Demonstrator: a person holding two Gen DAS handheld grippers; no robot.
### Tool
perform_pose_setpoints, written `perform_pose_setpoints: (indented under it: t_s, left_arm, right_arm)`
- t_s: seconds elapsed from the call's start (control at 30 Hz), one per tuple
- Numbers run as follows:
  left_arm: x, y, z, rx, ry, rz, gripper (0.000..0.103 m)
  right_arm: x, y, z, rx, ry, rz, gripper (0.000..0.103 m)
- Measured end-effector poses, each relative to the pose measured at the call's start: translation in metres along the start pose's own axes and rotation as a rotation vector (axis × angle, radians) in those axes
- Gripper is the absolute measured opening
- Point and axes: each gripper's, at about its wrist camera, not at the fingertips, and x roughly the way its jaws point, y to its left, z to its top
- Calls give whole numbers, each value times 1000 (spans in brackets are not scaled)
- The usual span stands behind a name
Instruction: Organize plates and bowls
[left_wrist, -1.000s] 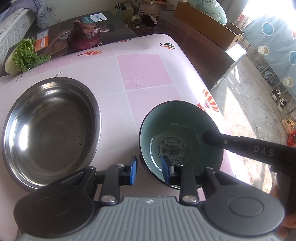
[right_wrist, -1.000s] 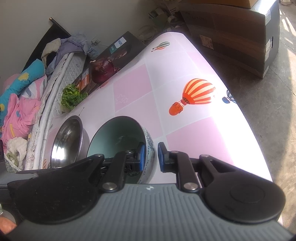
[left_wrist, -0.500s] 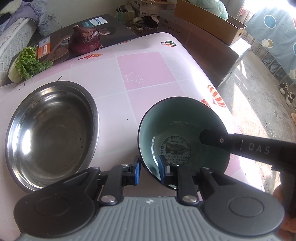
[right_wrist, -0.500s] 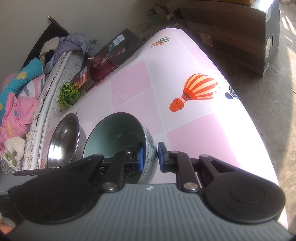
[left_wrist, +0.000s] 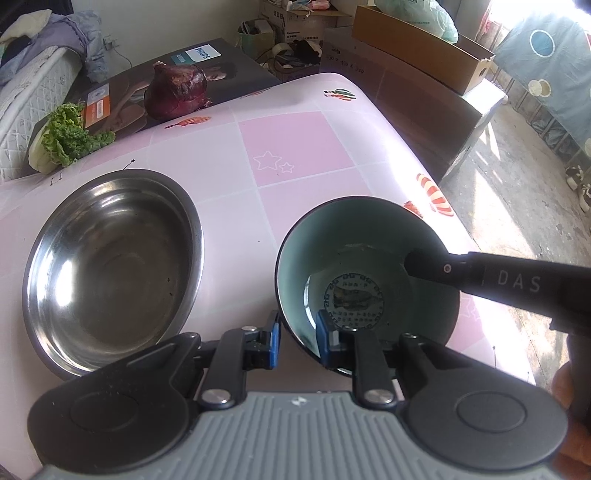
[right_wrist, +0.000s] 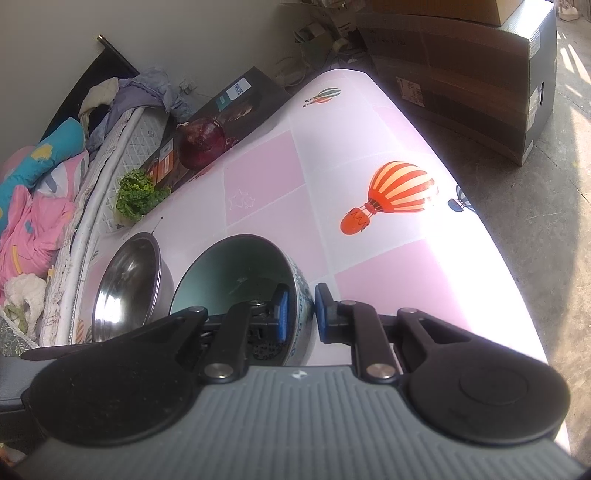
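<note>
Left wrist view: two grippers, one ceramic bowl (left_wrist: 369, 254).

Left gripper (left_wrist: 297, 341) jaws have just been closing and pinch its near rim; right gripper (right_wrist: 298, 314) jaws pinch its wall (patterned outside), beside steel bowl (left_wrist: 110, 266) on pink worktop (left_wrist: 295, 155).

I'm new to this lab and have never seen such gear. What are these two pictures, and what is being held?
No robot here: a person holds a two-finger clamp in each hand, each with a camera looking along its fingers. In the left-hand view, the left gripper pinches the near rim of the teal-lined ceramic bowl. The right-hand view shows the right gripper clamped on that bowl's opposite rim. Beside it on the pink tablecloth sits an empty round steel bowl. Farther back lie a red onion and green lettuce.
</note>
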Motion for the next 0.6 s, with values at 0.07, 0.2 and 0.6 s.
perform_pose_setpoints:
  t_s: [0.07,0.2,0.6]
  left_arm:
    - [-2,0,-1,0,-3,0,21]
    - [-4,0,-1,-5,-6,-3,21]
    - [2,9,2,-38,19,-41,20]
  right_arm:
    - [-1,1,1,0,-4,1,14]
    - [-1,0,2,0,-4,1,14]
    - [9,-11,-4,68,55,26,17]
